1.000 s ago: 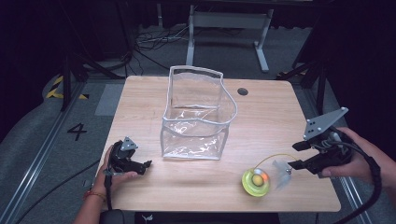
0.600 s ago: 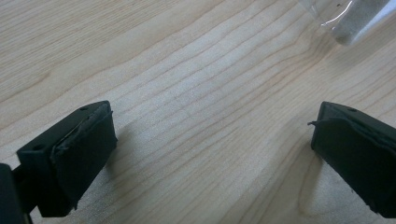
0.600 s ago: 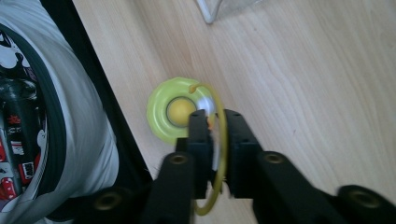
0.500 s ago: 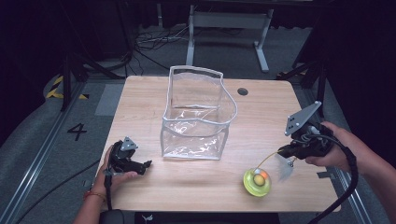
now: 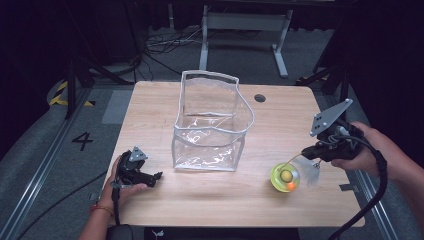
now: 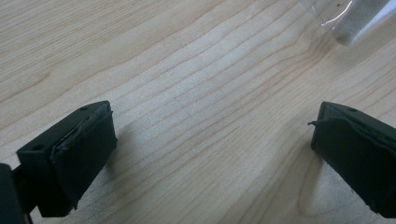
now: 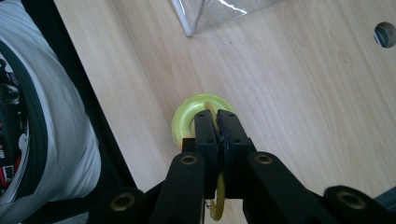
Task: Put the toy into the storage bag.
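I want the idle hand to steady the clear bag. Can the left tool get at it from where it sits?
Probably yes: the left tool rests open on the table, and bare wood lies between it and the clear bag.

A yellow-green translucent ring toy with a small orange ball inside sits at the table's near right, its thin yellow cord rising rightward, clear bag well left.

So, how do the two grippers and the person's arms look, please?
Both grippers are black. The left gripper has two blocky black jaws with flat pads and a small grey three-cornered plate on top. The right gripper carries a larger grey plate with small holes, brass-coloured screws on its jaw arms, and a thick black cable trailing behind. The left wrist wears a red band; no sleeves show on the forearms.
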`<state>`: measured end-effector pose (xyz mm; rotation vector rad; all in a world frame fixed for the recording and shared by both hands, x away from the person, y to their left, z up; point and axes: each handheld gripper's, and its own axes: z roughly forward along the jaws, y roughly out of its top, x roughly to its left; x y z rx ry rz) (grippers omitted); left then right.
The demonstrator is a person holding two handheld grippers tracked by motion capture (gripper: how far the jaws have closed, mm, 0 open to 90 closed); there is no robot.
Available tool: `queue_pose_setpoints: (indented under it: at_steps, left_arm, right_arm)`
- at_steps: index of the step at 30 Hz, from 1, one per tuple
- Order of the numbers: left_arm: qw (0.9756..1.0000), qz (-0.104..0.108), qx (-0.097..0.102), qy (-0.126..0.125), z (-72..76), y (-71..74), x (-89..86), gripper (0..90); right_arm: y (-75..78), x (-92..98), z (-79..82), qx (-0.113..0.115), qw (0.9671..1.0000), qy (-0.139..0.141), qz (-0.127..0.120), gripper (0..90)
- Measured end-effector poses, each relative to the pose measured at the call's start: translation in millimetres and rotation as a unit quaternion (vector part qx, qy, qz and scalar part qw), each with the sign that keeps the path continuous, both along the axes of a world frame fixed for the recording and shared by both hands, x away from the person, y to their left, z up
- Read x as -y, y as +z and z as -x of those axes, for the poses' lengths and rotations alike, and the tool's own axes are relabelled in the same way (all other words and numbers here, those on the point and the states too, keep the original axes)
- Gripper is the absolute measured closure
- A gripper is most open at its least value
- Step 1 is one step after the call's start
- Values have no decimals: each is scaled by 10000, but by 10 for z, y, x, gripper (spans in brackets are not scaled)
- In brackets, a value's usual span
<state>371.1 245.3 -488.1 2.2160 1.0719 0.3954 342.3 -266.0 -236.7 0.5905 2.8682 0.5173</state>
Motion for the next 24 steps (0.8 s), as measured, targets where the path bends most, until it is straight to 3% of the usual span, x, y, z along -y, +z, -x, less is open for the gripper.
queue_pose_setpoints:
  at_steps: [4,10,17,24]
  left_arm:
    - [10000,1,0,-2,0,0,0,4]
    - [10000,0,1,-2,0,0,0,4]
    - [10000,1,1,-2,0,0,0,4]
    - [10000,6,1,4,0,0,1,4]
  right_arm:
    - [82,12,-71,52,9999,16,130,883]
    - [258,34,-196,139,9999,-28,80,883]
    - [477,18,-353,314,9993,0,197,884]
    - [703,-42,-524,316,9990,70,322,884]
